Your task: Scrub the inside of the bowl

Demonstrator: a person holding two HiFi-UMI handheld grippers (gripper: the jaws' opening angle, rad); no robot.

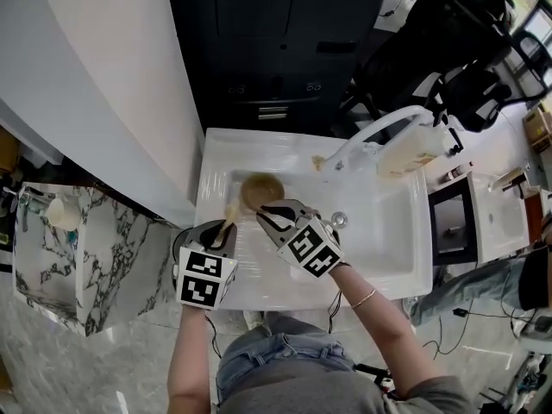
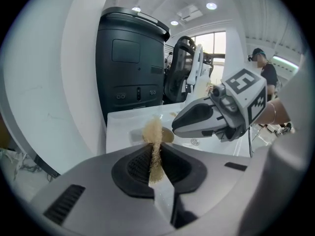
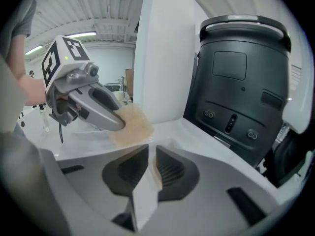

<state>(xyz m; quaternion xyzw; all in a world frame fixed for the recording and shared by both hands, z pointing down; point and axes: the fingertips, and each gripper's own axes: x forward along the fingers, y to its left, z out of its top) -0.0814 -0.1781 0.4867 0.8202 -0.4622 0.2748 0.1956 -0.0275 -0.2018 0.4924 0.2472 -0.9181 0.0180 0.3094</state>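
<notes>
A tan bowl (image 1: 261, 190) sits in the white sink (image 1: 388, 257), at its back left. My right gripper (image 1: 269, 217) reaches in from the front and is shut on the bowl's near rim; in the right gripper view the thin tan bowl edge (image 3: 132, 128) runs down between the pads of the right gripper (image 3: 151, 154). My left gripper (image 1: 229, 224) is shut on a tan fibrous scrubber (image 2: 154, 140), which sticks up between the jaws of the left gripper (image 2: 155, 154). That scrubber tip touches the bowl's left side (image 2: 168, 136). The left gripper's nose (image 3: 114, 122) covers part of the bowl.
A white faucet (image 1: 377, 131) arches over the sink's back right, with a tan container (image 1: 416, 154) beside it. The drain (image 1: 339, 220) lies right of my right gripper. A black appliance (image 1: 276, 50) stands behind the sink, a white wall (image 1: 103, 84) at left.
</notes>
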